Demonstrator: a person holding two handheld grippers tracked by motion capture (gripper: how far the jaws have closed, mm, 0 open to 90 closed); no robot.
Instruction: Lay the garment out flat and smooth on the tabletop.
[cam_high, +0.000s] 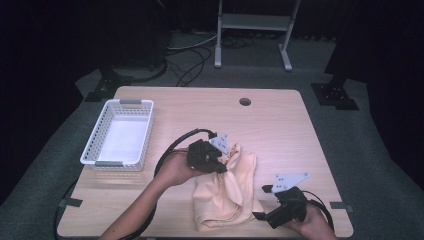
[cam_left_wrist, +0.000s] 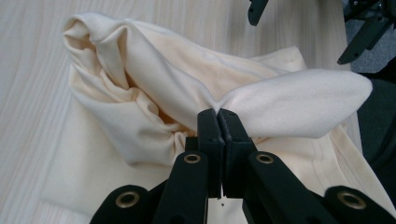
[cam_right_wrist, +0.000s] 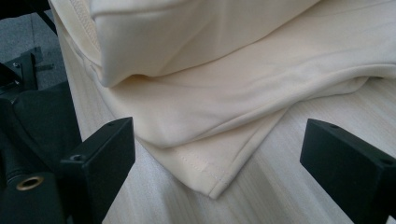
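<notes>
A white lattice-walled plastic basket (cam_high: 118, 131) sits near the table's (cam_high: 280, 115) left edge; the left gripper (cam_high: 223, 163), forearm angling in from the near edge, pinches a raised fold of the soft cream cloth (cam_high: 227, 192), crumpled mid-table toward the near edge, long axis running near-to-far; the right gripper (cam_high: 259, 201) waits spread at its near-right hem.

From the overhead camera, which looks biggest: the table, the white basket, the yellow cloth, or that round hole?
1. table
2. white basket and yellow cloth, too alike to rank
3. round hole
</notes>
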